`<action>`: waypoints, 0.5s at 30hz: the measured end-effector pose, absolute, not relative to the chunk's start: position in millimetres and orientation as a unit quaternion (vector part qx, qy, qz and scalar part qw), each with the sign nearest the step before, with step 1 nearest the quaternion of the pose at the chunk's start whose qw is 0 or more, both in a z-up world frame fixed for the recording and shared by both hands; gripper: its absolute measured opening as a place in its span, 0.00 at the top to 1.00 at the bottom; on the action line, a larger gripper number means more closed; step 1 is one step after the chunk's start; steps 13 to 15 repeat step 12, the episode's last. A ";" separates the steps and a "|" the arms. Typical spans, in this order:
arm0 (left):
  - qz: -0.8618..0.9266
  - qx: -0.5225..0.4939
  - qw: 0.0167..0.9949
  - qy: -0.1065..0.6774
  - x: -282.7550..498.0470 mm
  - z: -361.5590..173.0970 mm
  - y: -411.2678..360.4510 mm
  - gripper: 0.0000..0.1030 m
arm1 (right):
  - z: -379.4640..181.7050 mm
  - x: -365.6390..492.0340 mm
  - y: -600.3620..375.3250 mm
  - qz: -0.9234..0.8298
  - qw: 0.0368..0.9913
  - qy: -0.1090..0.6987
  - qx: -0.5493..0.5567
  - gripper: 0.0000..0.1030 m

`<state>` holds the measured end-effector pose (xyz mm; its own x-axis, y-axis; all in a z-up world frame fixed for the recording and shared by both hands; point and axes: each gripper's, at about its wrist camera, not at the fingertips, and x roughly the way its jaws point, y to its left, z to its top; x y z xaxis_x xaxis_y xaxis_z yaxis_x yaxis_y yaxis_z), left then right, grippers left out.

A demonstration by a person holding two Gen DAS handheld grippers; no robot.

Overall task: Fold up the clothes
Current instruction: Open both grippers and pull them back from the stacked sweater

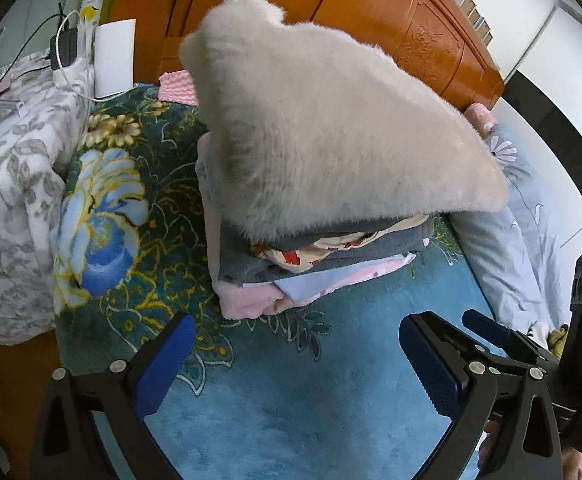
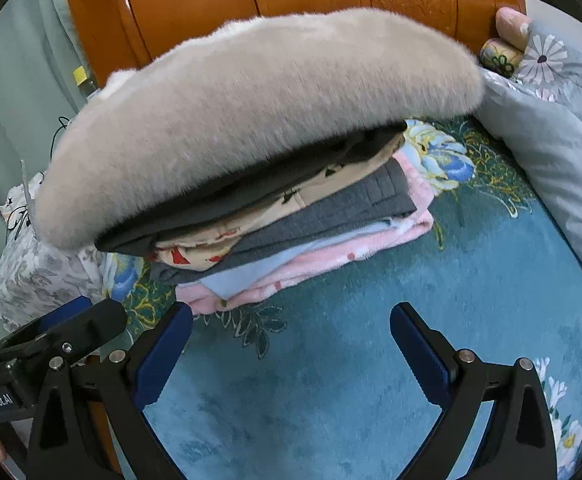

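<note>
A stack of folded clothes [image 1: 291,268] lies on the teal floral blanket [image 1: 291,380]: pink, light blue, grey and printed pieces. A fluffy cream garment [image 1: 323,132] lies folded on top and overhangs the stack. The stack [image 2: 291,236] and the cream garment [image 2: 243,120] also show in the right wrist view. My left gripper [image 1: 295,344] is open and empty, just in front of the stack. My right gripper [image 2: 291,332] is open and empty, in front of the stack; its fingers show at the right of the left wrist view [image 1: 487,332].
An orange wooden headboard [image 1: 371,12] stands behind the stack. A grey-blue floral pillow [image 2: 551,128] lies at the right. A grey-white floral quilt [image 1: 15,184] with chargers and cables [image 1: 67,48] lies at the left. The teal blanket [image 2: 371,380] spreads in front.
</note>
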<state>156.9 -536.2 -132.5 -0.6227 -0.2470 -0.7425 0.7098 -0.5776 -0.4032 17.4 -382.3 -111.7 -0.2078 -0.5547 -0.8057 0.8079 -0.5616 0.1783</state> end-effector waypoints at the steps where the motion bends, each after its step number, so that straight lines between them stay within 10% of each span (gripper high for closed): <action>1: -0.827 0.323 0.289 0.359 156.9 -133.6 -536.1 0.00 | -113.0 17.5 -382.2 -0.764 0.445 0.145 0.445 0.04; 15: -0.826 0.312 0.293 0.368 158.9 -140.6 -532.6 0.00 | -119.8 18.7 -382.6 -0.767 0.435 0.150 0.448 0.04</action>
